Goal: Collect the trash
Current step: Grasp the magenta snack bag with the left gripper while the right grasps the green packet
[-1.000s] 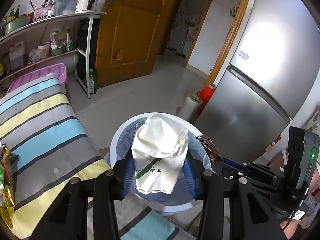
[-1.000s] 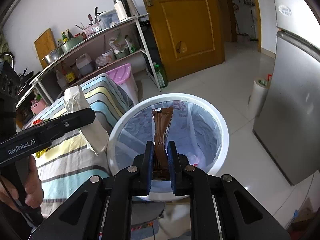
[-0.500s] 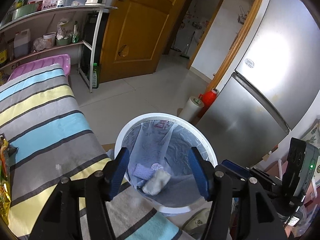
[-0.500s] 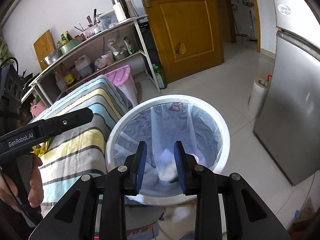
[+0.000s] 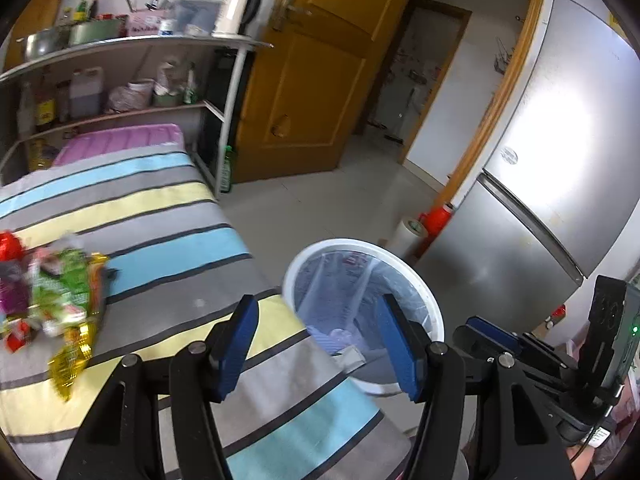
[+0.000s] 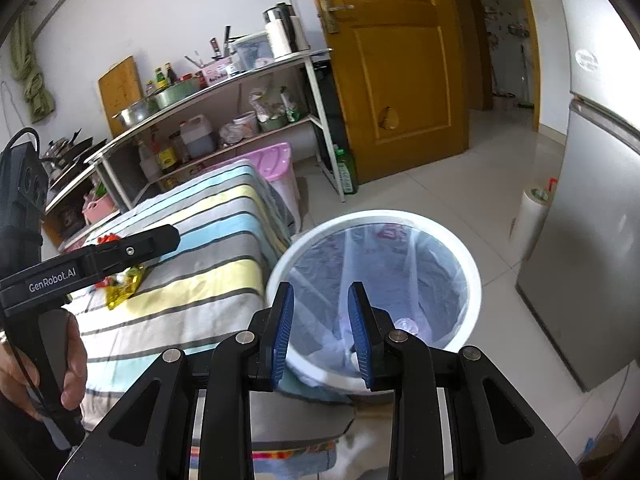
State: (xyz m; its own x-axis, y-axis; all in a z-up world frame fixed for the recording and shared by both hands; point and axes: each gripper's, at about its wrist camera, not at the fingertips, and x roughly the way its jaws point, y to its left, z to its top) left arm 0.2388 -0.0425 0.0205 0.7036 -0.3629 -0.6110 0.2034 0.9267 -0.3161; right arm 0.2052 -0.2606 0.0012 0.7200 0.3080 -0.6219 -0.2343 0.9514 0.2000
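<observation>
A white trash bin (image 5: 424, 280) with a clear liner stands on the floor beside the striped table; it also shows in the right wrist view (image 6: 476, 276), with dropped trash (image 6: 404, 326) at its bottom. My left gripper (image 5: 316, 340) is open and empty, over the table edge next to the bin. My right gripper (image 6: 320, 328) is open and empty, just above the bin's near rim. A pile of colourful snack wrappers (image 5: 60, 292) lies on the table at the left; it also shows in the right wrist view (image 6: 122, 280), behind the left gripper's body.
The table has a striped cloth (image 5: 160, 208). A silver fridge (image 5: 552, 184) stands right of the bin, with a white roll (image 5: 408, 232) and a red bottle (image 5: 436, 216) at its foot. A metal shelf rack (image 5: 132, 44), a pink bin (image 6: 276, 164) and an orange door (image 5: 316, 76) are behind.
Both grippers opened and let go: the white paper bag and the brown wrapper fell into the bin. The left gripper has since swung left toward the table, bringing the wrapper pile into view.
</observation>
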